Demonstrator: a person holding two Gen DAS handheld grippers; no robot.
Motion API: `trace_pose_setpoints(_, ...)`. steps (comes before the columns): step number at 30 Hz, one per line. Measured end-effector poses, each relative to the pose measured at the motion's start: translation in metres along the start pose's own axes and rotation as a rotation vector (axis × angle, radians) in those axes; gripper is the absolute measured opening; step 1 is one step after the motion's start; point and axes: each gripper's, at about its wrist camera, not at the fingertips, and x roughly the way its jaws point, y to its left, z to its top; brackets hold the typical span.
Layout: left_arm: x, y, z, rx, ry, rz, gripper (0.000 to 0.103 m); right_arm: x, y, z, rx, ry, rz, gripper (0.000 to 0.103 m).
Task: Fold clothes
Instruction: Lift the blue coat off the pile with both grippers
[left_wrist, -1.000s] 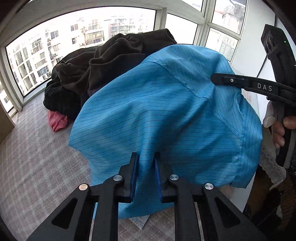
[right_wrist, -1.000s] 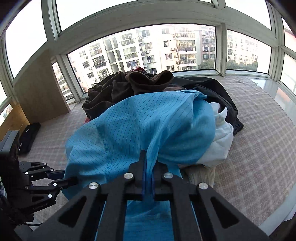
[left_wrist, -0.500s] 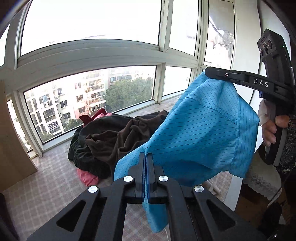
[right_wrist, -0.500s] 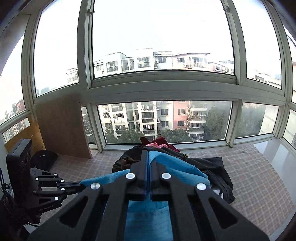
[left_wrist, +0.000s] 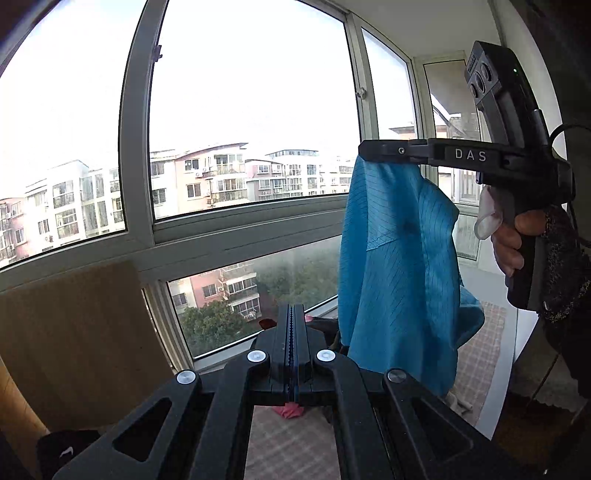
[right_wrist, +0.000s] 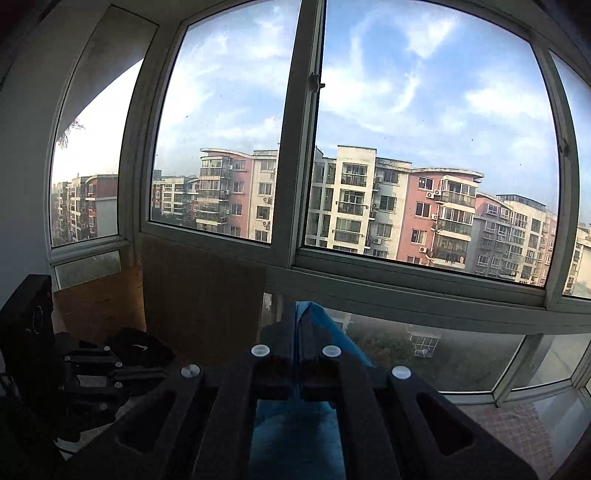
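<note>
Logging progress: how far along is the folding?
Done: one blue garment is picked out and hangs in the air, unfolded. In hand: the right gripper is shut on its top edge; the left gripper is shut, with no cloth seen in it. Left: every fold, plus the dark clothes and a pink piece below.

Garment (left_wrist: 399, 266) bright blue, thin dark pinstripes; hand-held gripper (left_wrist: 291, 325) black; mat (left_wrist: 480, 350) pink-checked.
</note>
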Motion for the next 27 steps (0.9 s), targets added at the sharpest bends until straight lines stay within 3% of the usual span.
trace_pose_setpoints(2,-0.005,0.016,-0.010,0.011,0.049,-0.014,0.001,0.008,0.016,0.006,0.015,-0.006,0.022,0.001)
trace_pose_setpoints(4,-0.003,0.026,-0.023,0.003,0.100,-0.054,0.018,0.013,0.028,0.013,0.023,-0.012,0.023,0.001)
trace_pose_setpoints(6,0.007,0.024,-0.036,-0.003,0.138,-0.104,0.058,0.013,0.030,0.018,0.037,-0.020,0.011,0.001)
trace_pose_setpoints(11,0.053,-0.018,-0.055,0.044,0.193,-0.248,0.075,-0.005,0.019,0.025,0.048,-0.034,-0.049,0.001)
trace_pose_setpoints(15,0.104,-0.067,-0.054,0.073,0.230,-0.343,0.076,-0.020,0.010,0.029,0.056,-0.044,-0.099,0.001)
trace_pose_setpoints(18,0.144,-0.096,-0.051,0.043,0.248,-0.404,0.073,-0.042,-0.004,0.032,0.056,-0.049,-0.147,0.001)
trace_pose_setpoints(19,0.155,-0.104,-0.050,0.021,0.262,-0.432,0.065,-0.050,-0.010,0.032,0.055,-0.051,-0.162,0.001)
trace_pose_setpoints(20,0.165,-0.111,-0.049,0.008,0.285,-0.458,0.028,-0.058,-0.015,0.033,0.053,-0.052,-0.178,0.001)
trace_pose_setpoints(21,0.170,-0.117,-0.047,0.010,0.299,-0.464,0.001,-0.064,-0.019,0.033,0.050,-0.051,-0.189,0.001)
trace_pose_setpoints(27,0.141,-0.103,-0.012,0.069,0.200,-0.422,0.001,-0.086,-0.030,0.044,0.041,-0.092,-0.198,0.001)
